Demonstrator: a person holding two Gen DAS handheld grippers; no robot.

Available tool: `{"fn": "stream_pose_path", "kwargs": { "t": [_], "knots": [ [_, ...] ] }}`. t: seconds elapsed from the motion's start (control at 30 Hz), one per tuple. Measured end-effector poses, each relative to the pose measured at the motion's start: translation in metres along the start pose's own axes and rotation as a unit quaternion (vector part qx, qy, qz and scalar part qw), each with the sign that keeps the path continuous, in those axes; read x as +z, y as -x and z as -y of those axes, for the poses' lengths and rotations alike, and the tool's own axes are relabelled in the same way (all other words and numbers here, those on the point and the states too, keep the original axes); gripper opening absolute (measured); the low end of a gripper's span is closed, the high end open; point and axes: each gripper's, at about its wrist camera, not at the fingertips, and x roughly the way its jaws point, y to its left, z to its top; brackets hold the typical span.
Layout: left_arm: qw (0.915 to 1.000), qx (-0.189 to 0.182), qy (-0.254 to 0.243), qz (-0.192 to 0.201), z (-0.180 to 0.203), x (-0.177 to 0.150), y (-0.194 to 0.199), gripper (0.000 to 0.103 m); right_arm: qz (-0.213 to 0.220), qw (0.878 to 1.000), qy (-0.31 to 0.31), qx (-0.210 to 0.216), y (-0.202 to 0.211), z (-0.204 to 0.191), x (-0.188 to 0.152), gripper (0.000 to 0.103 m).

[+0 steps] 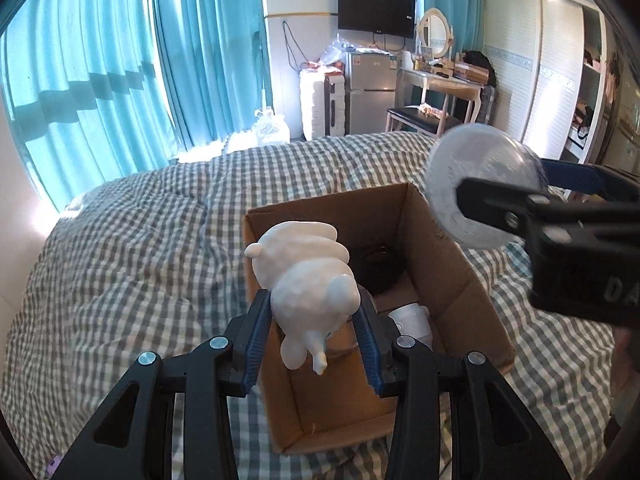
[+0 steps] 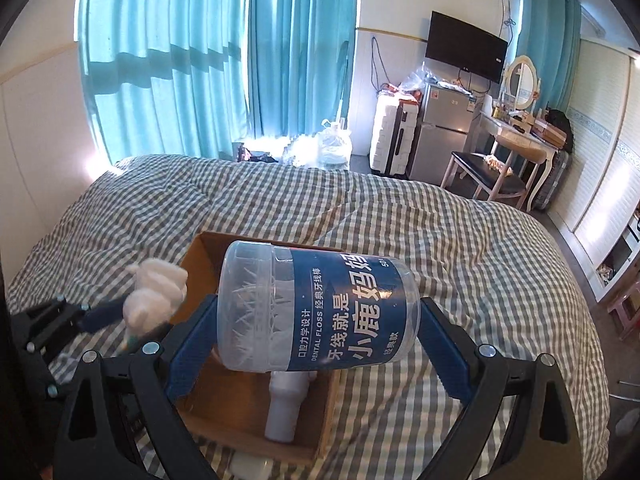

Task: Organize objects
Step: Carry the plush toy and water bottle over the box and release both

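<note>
My left gripper [image 1: 316, 312] is shut on a white rabbit figurine [image 1: 304, 276], held above the near end of an open cardboard box [image 1: 448, 264] on the checked bed. My right gripper [image 2: 316, 320] is shut on a clear dental floss jar [image 2: 320, 312] with a blue label, lying sideways between the blue pads over the same box [image 2: 200, 256]. In the left wrist view the jar [image 1: 476, 176] hangs at the box's far right corner, with the right gripper [image 1: 520, 192] around it. In the right wrist view the rabbit [image 2: 154, 296] and left gripper [image 2: 120, 312] show blurred at the left. Inside the box lie a white bottle [image 2: 284, 412], a white object [image 1: 412, 320] and a dark round item [image 1: 376, 268].
The box sits on a grey-and-white checked quilt [image 1: 140, 248] covering the bed. Teal curtains [image 1: 120, 60] hang behind. Beyond the bed stand a white suitcase [image 2: 392, 140], a small fridge [image 2: 440, 140], a dressing table with a stool [image 2: 496, 180] and a wall TV [image 2: 464, 52].
</note>
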Motion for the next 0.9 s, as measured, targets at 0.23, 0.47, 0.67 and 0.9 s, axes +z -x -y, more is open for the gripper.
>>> {"fn": "stream_pose_path", "kwargs": {
  "t": [0.23,0.47,0.67,0.9],
  "knots": [
    [0.9987,-0.038,0.021,-0.027,0.003,0.0,-0.041,0.041,-0.046,0.999,-0.017,0.009,-0.073,0.006,0.017,0.095],
    [0.9975,-0.04,0.039,-0.043,-0.004,-0.009,-0.063,0.041,-0.039,0.999,0.009,-0.011,-0.092,-0.001,0.023,0.095],
    [0.9961,-0.04,0.057,-0.054,-0.007,-0.02,-0.065,0.041,-0.038,0.999,0.02,0.017,-0.092,-0.018,0.019,0.095],
    [0.9956,-0.059,0.057,-0.046,-0.01,-0.033,-0.057,0.042,-0.074,0.997,-0.009,0.036,-0.109,-0.02,0.006,0.095]
  ]
}}
